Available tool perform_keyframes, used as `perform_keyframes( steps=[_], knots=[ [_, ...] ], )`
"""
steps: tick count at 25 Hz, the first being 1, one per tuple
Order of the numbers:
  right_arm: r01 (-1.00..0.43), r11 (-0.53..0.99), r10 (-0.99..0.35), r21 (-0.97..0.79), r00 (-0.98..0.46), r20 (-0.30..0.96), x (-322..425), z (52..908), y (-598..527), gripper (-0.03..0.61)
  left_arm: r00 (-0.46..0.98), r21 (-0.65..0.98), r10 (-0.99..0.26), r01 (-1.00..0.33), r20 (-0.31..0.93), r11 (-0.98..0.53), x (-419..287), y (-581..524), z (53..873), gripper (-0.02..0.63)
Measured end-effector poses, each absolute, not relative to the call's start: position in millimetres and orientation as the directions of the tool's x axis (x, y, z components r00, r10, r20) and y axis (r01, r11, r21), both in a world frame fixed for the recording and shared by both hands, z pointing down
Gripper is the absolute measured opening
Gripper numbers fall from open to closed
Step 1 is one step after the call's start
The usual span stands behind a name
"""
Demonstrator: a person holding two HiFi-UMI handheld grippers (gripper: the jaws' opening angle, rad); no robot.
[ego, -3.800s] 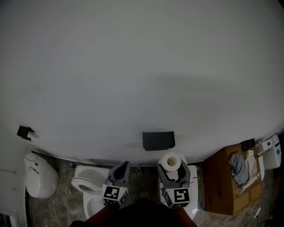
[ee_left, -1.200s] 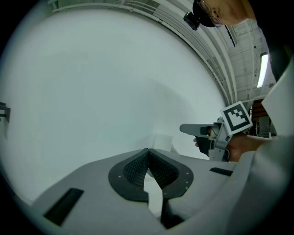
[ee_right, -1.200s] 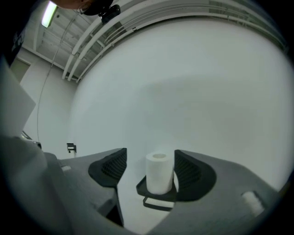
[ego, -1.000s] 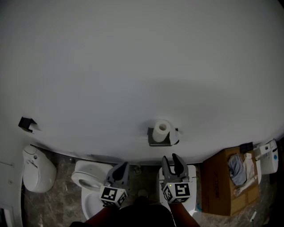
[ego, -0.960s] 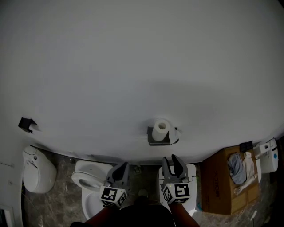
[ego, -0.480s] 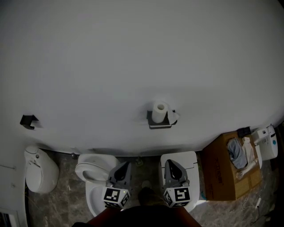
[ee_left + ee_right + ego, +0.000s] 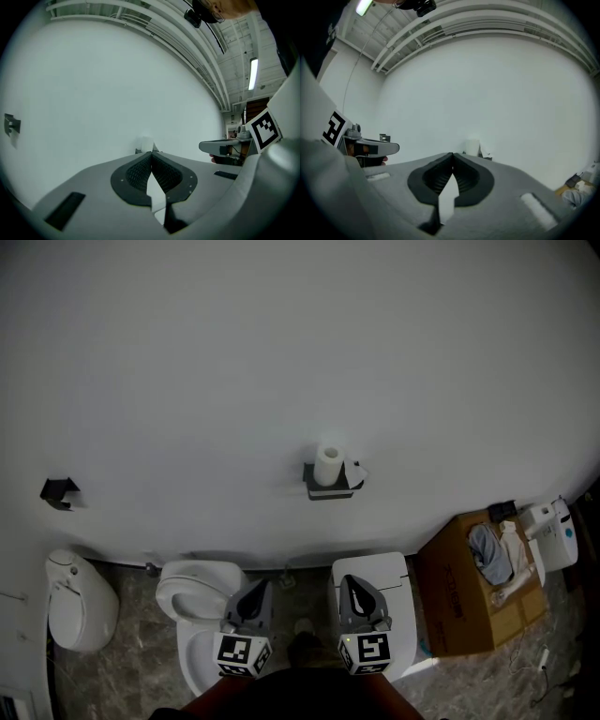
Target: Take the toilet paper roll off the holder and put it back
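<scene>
Standing upright on holder (image 7: 330, 492), toilet paper roll (image 7: 328, 464): likely light, soft, crushable; gentle pinch across sides; left tool (image 7: 262, 587), right tool (image 7: 346, 581) pressed together, empty, well below holder.

The toilet paper roll (image 7: 328, 463) is a white, short cylinder standing upright on end, with the open mouth of its core facing up. It rests on top of the holder (image 7: 330, 489), a small dark grey, ledge-like bracket fixed to the plain white wall (image 7: 281, 352). The roll sits near the middle of the holder's top, touching it. A loose tail of paper (image 7: 357, 472) sticks out from the roll's right side, over the holder's right end. The roll looks full and undented.
</scene>
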State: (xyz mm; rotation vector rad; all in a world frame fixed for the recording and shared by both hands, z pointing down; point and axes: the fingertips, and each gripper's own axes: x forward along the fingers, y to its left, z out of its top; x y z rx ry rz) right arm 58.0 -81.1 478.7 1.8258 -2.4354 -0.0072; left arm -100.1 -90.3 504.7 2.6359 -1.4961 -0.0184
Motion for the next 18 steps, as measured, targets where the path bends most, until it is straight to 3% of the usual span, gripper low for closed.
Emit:
perform_keyframes(
  steps=[18],
  knots=[
    [-0.963,0.267,-0.962,0.031,-0.264,0.072,48,474,-91,-0.003,0.49,0.094,-0.87,-0.87,0.058,-0.484,-127,-92,505,0.017]
  ],
)
